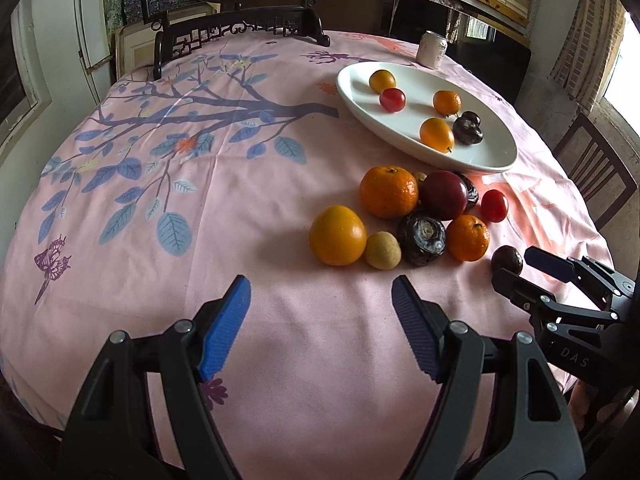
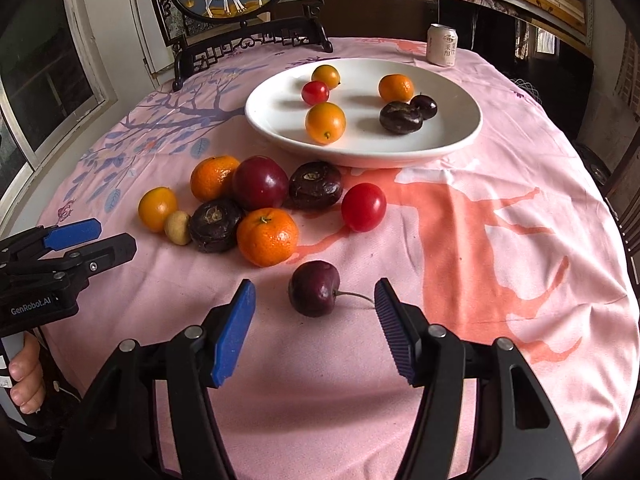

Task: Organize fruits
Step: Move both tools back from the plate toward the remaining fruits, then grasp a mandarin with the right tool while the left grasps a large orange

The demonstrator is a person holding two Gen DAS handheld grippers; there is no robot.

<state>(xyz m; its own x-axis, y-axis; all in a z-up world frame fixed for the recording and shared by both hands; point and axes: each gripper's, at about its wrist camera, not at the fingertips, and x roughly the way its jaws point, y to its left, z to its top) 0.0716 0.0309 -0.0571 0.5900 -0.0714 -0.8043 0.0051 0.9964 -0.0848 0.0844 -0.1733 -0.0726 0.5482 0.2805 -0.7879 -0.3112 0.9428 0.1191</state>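
Right wrist view: my right gripper (image 2: pixel 314 316) stands open around the cherry (image 2: pixel 314 289); I should close on its body, clear of the stem.

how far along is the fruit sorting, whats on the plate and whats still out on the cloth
Roughly a third done. Six pieces already sit on the white plate. In hand: nothing yet; the right tool is open with the loose cherry just ahead of its pads, untouched. The left tool is open and empty. Left: nine or so pieces on the tablecloth, including the cherry, the cluster and the red tomato.
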